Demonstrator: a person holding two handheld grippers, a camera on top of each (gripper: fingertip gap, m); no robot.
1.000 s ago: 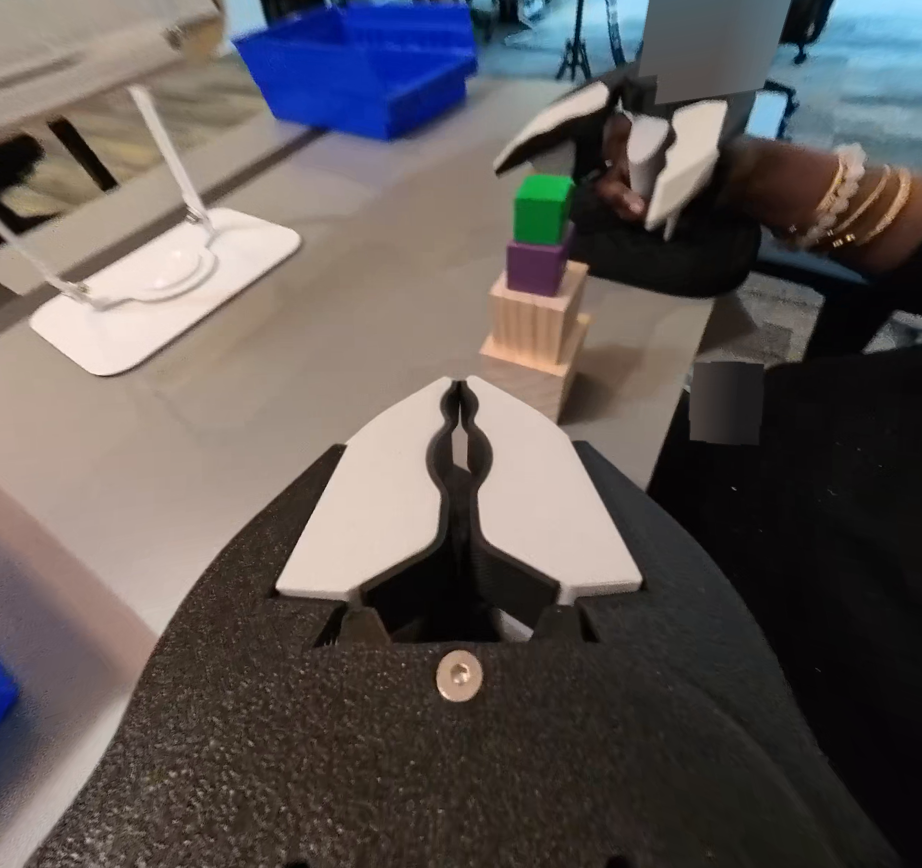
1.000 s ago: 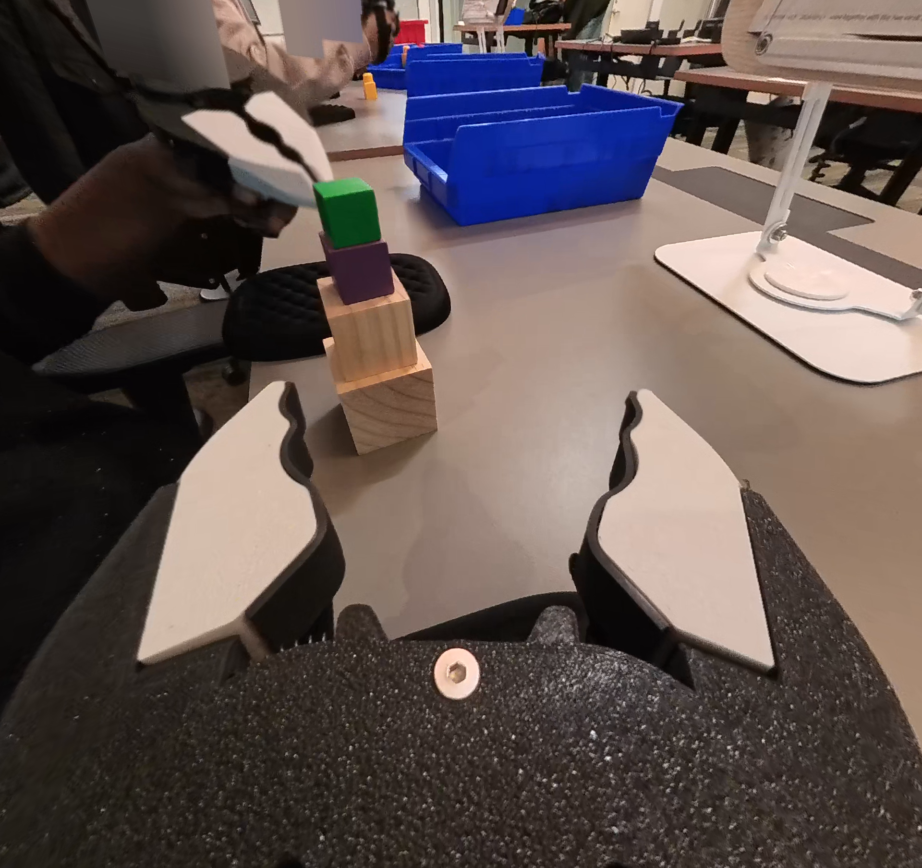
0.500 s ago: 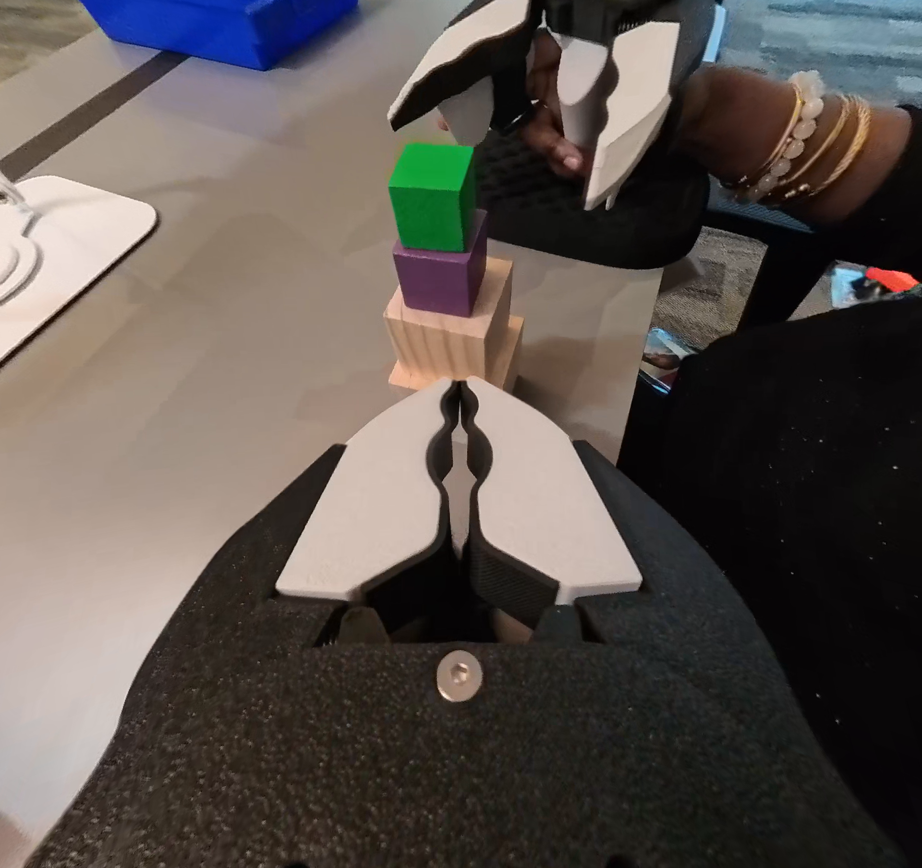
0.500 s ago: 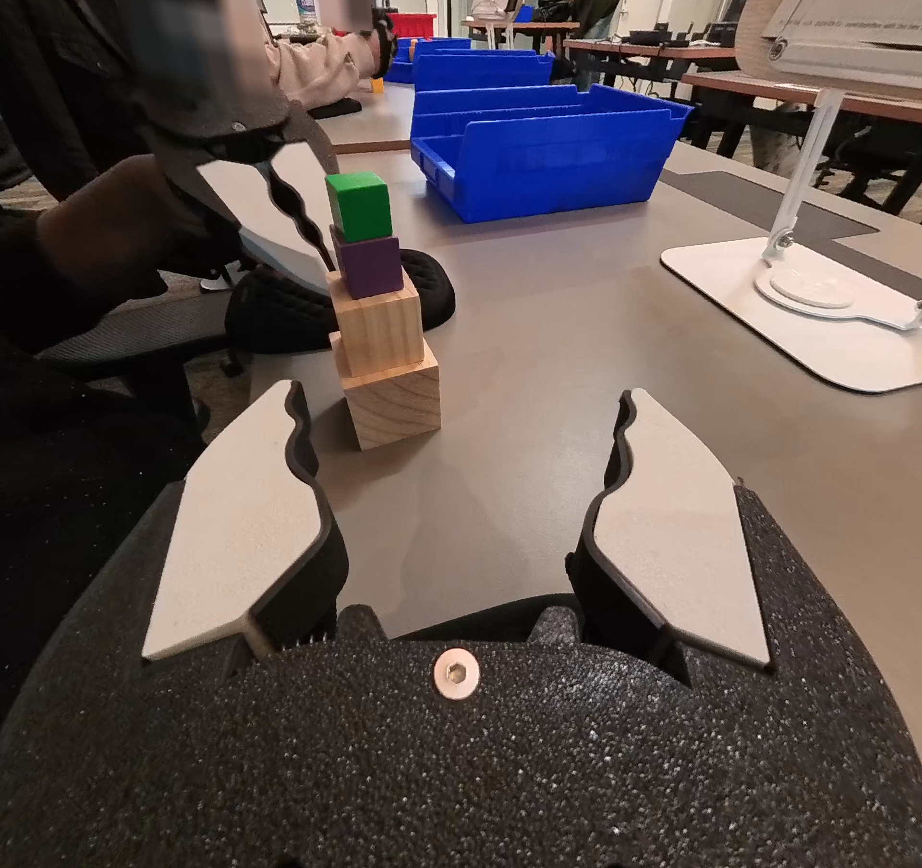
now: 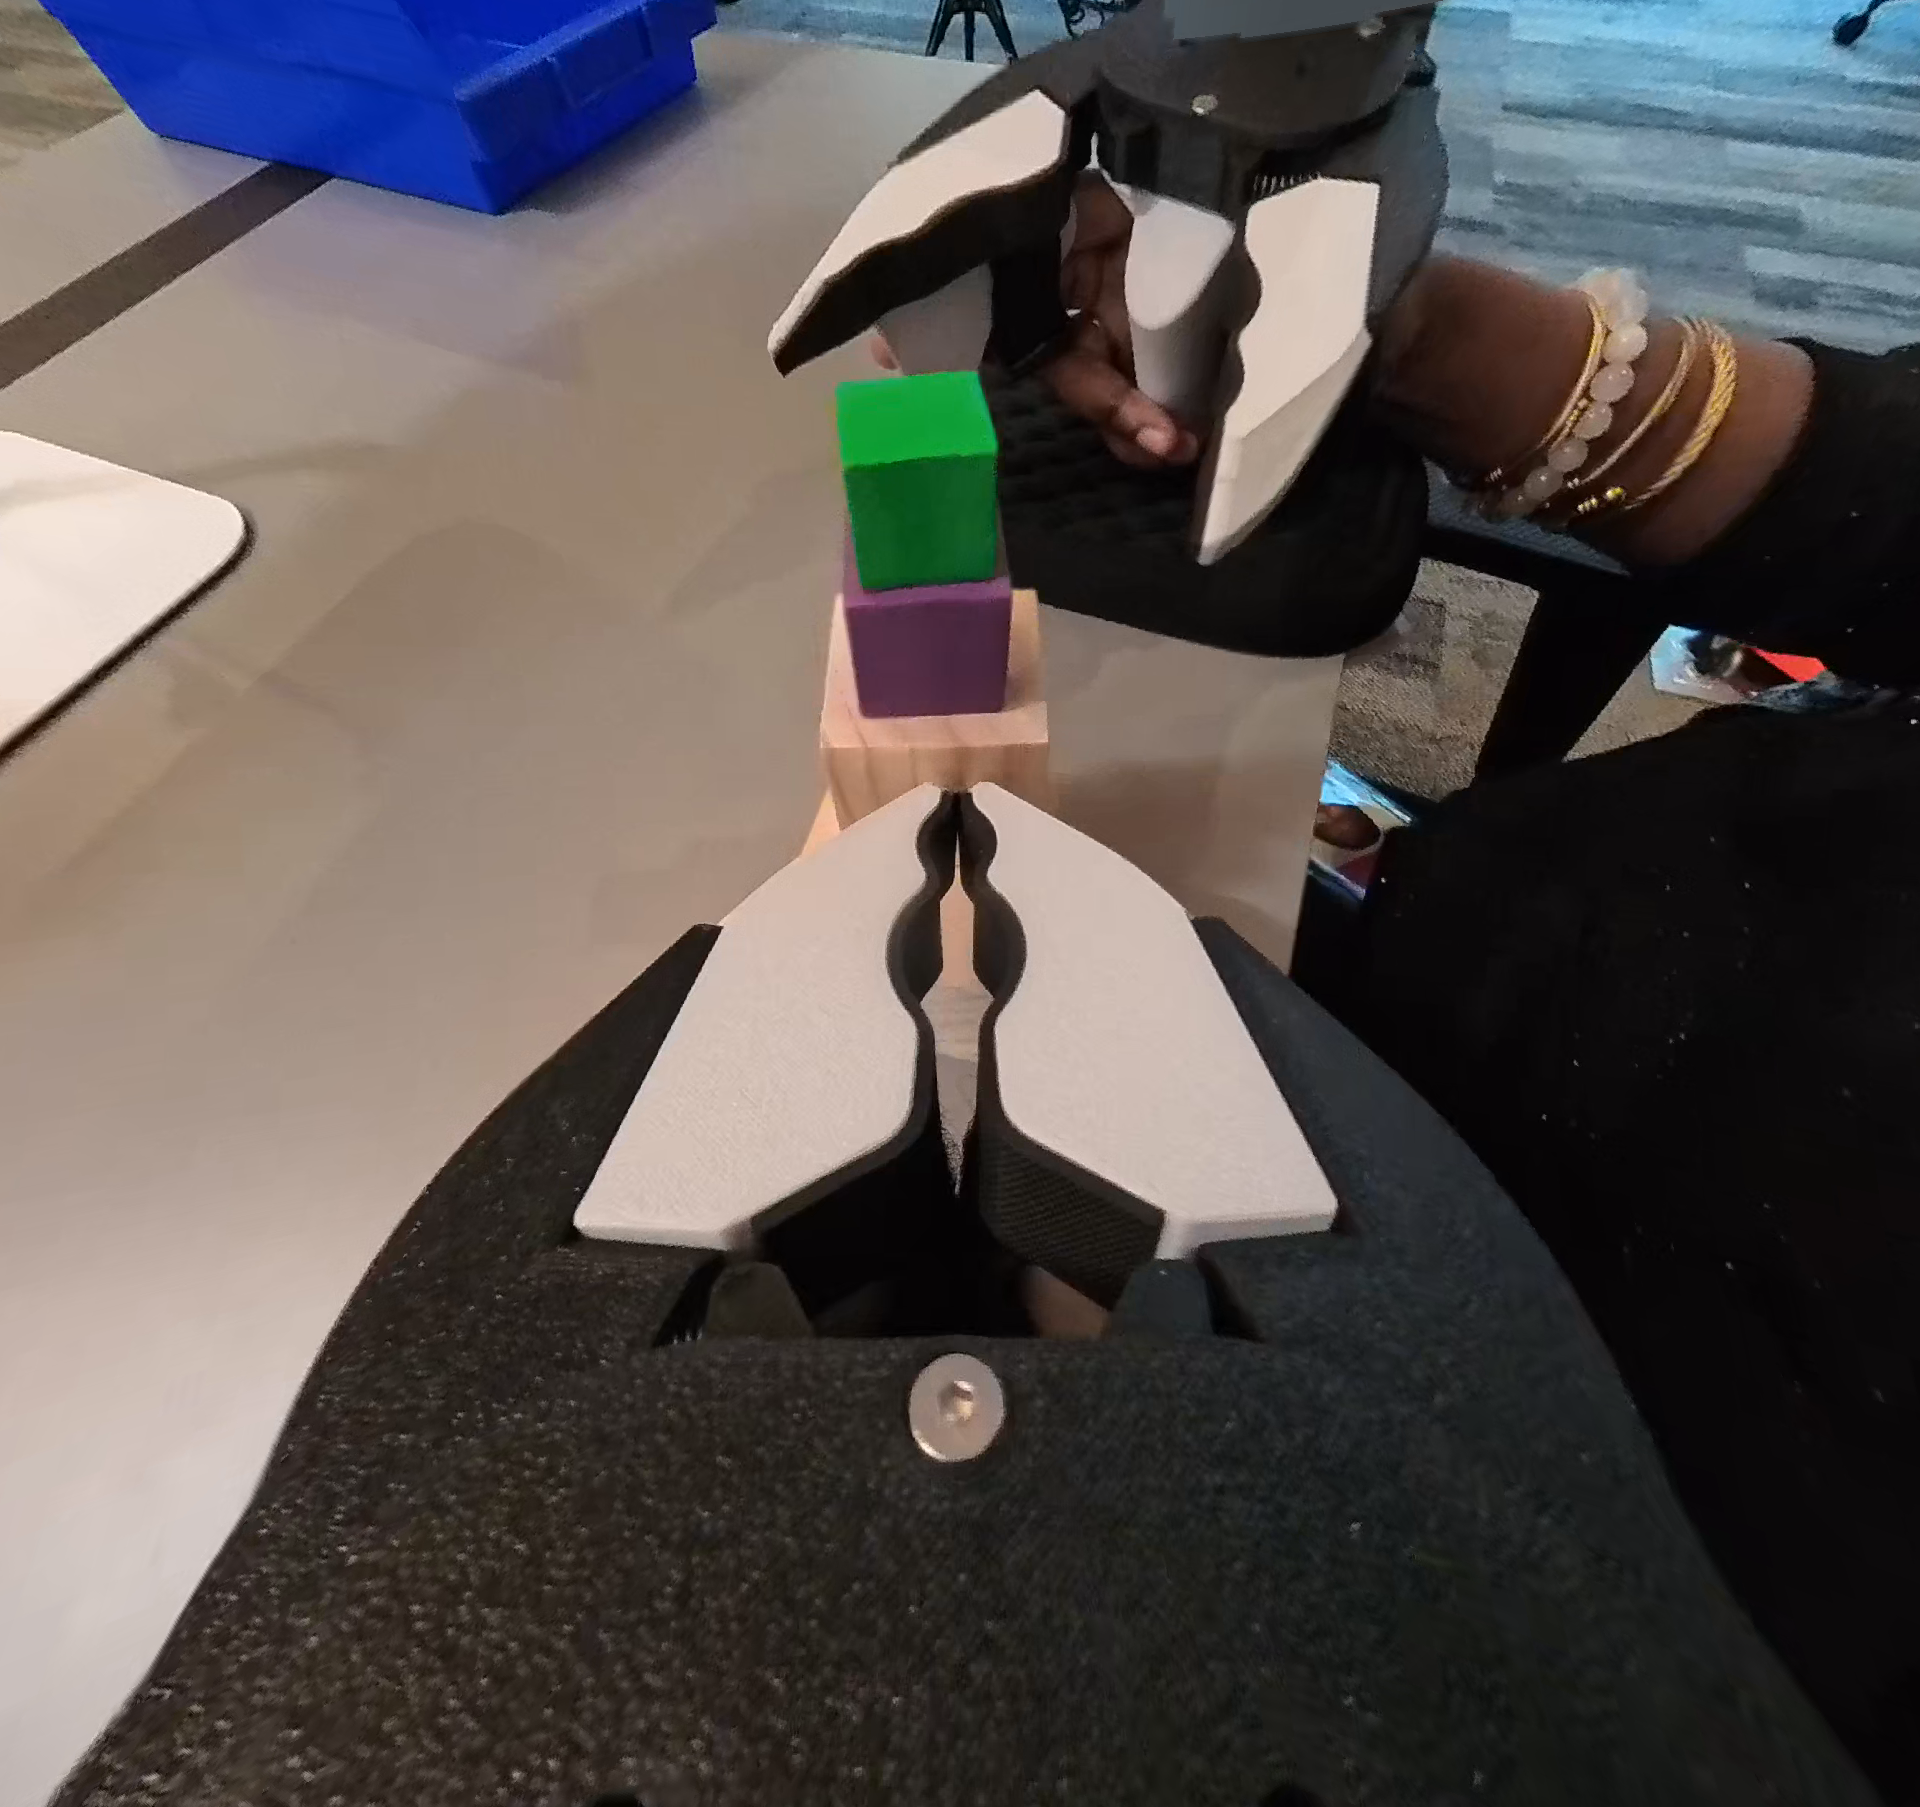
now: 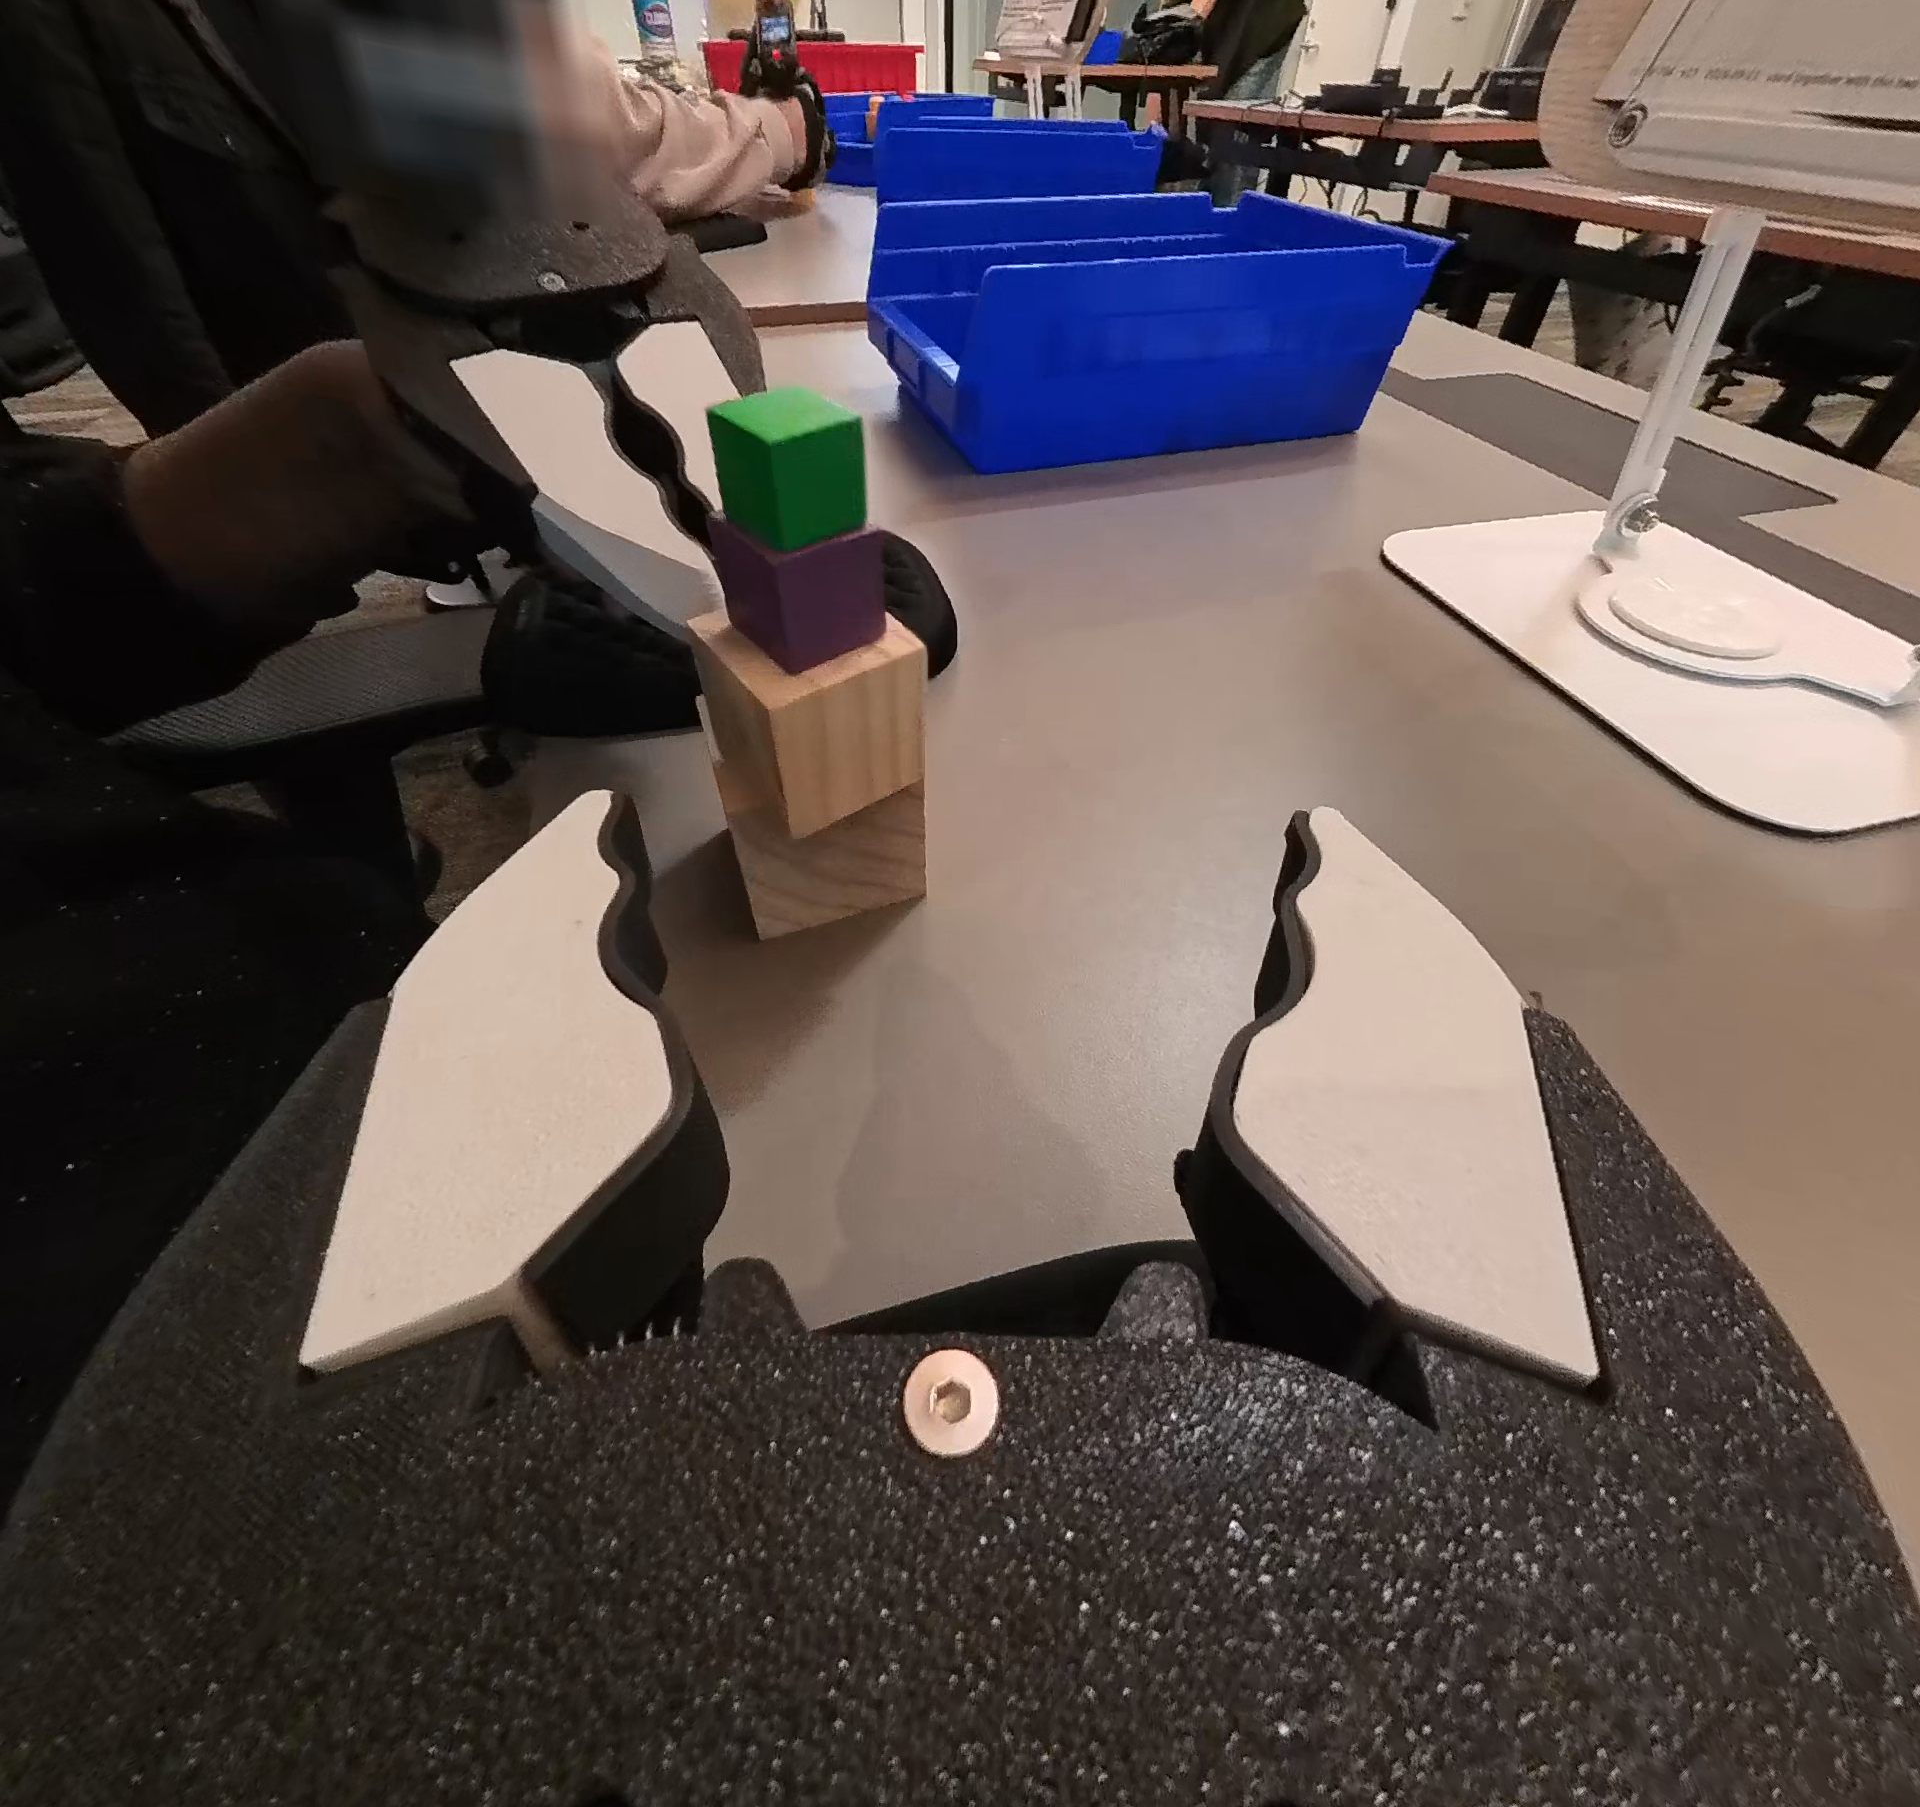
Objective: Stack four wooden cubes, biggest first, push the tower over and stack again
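A stack of cubes stands near the grey table's point(image 5: 468, 614) edge: a green cube point(image 5: 920, 479) on a purple cube point(image 5: 928, 651) on a wooden block point(image 5: 935, 765). The right wrist view shows the green cube point(image 6: 790, 464), the purple cube point(image 6: 805, 594), the upper wooden block point(image 6: 831, 729) twisted and offset, and a lower wooden block point(image 6: 842, 869). My left gripper point(image 5: 956, 796) is shut and empty, its tips close to the upper wooden block. In the right wrist view it point(image 6: 691, 510) sits by the stack's left side. My right gripper point(image 6: 956, 812) is open and empty, short of the stack; it shows beyond the stack point(image 5: 997, 456).
A blue bin point(image 6: 1132, 344) stands behind the stack, also in the left wrist view point(image 5: 364, 43). A white stand base point(image 6: 1662, 656) lies to the right. A black chair armrest point(image 5: 1195, 552) sits just off the table edge. Other people work at tables behind. About 9 cm separates my left fingertips from my right.
My left gripper, shut throughout, has moved in close to the stack and lower beside it. My right gripper has stayed open and edged slightly nearer. The stack has not moved.
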